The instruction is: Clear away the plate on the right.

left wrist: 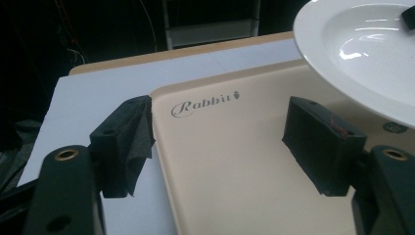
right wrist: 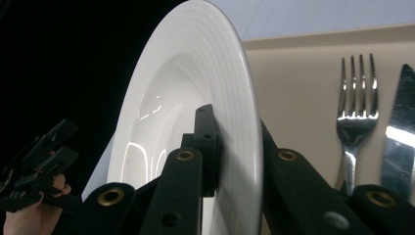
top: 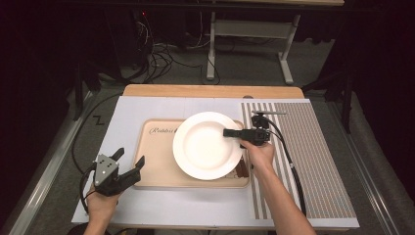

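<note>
A person seated at the near edge of a white-covered table [top: 147, 105] is working two hand-held grippers over a beige tray [top: 154, 161]. The right gripper [top: 231, 132] is reaching in from the right side and is clamping the right rim of a white deep plate [top: 205, 145], one black jaw lying over the rim's upper face and the other under it, as the right gripper view is showing with the plate [right wrist: 171, 98] pinched narrowly between the two jaws. The plate is sitting over the right half of the tray, its far edge overhanging the tray's far rim, and the left gripper view is showing its rim [left wrist: 352, 54] lifted clear above the tray surface [left wrist: 235, 166]. The tray, printed with the word "Rabbit" near its far-left corner, is lying in the middle of the table. A fork [right wrist: 356, 98] and a knife [right wrist: 399, 132] are lying side by side on the tray beneath the plate in the right gripper view; whether they are touching the plate cannot be told. The left gripper [top: 128, 166] is hovering at the tray's near-left corner, its jaws standing wide apart with nothing between them, one jaw over the white cover just left of the tray's edge and the other over the tray. A striped and dotted mat [top: 313, 161] is covering the right end of the table, where the right gripper's cable [top: 291, 166] is trailing back toward the person.
</note>
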{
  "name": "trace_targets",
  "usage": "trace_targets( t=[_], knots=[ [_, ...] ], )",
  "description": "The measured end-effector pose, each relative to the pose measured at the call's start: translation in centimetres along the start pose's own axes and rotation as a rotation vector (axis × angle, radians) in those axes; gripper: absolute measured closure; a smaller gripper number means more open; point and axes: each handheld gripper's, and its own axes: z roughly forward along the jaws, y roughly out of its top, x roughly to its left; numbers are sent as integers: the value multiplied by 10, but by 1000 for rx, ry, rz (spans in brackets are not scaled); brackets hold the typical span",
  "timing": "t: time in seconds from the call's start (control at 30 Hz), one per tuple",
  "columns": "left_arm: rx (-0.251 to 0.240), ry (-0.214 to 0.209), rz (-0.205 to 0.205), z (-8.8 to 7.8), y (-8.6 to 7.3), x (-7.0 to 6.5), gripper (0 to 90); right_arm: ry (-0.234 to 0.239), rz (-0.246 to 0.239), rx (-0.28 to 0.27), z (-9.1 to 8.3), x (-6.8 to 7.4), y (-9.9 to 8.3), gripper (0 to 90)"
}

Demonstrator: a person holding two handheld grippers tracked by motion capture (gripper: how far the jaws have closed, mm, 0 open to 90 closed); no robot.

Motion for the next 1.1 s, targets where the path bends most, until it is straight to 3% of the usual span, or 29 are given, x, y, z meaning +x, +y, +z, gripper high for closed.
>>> trace_targets(
  t=[0.73, 1.1],
  knots=[
    [3, 16, 1, 1, 0, -1, 272, -23, 36, 29, 50, 3, -1, 830],
    [-1, 18, -5, 0, -1, -1, 270, -33, 60, 59, 67, -3, -5, 823]
  ],
)
